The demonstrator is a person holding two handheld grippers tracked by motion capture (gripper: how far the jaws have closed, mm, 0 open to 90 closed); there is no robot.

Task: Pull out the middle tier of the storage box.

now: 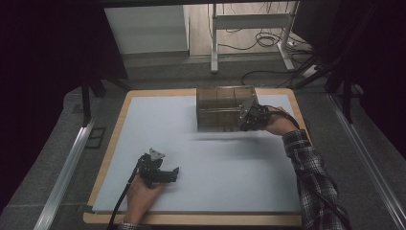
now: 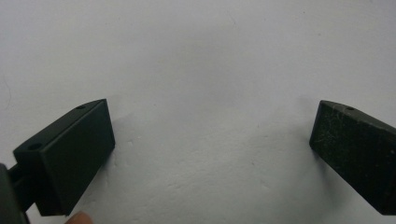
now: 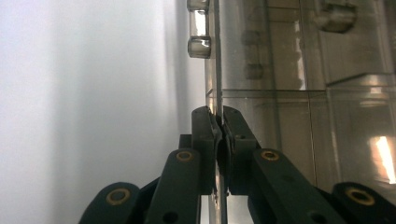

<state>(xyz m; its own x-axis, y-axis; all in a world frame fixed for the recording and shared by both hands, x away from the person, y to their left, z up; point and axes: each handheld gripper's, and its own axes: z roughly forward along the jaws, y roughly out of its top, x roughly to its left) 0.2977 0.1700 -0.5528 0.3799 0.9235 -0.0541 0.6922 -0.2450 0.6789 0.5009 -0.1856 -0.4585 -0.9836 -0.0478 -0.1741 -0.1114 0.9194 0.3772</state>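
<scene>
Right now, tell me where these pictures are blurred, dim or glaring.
High view: dim, dark surroundings, clear compartment box smeared with blur. Left gripper view: evenly lit white table sheet, soft jaw shadows. Right gripper view: bright glare patch on the box wall, background soft.

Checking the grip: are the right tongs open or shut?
Shut: the right tongs pinch a thin clear wall of the clear box, jaws pressed together on it.

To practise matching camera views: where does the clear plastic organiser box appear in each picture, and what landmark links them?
High view: the clear organiser box stands at the far right of the white mat, the right gripper at its right side.
Left gripper view: bare mat between wide-apart jaws, no box.
Right gripper view: box wall upper right, jaws pinching its thin edge.
Shared landmark: the white mat.
</scene>
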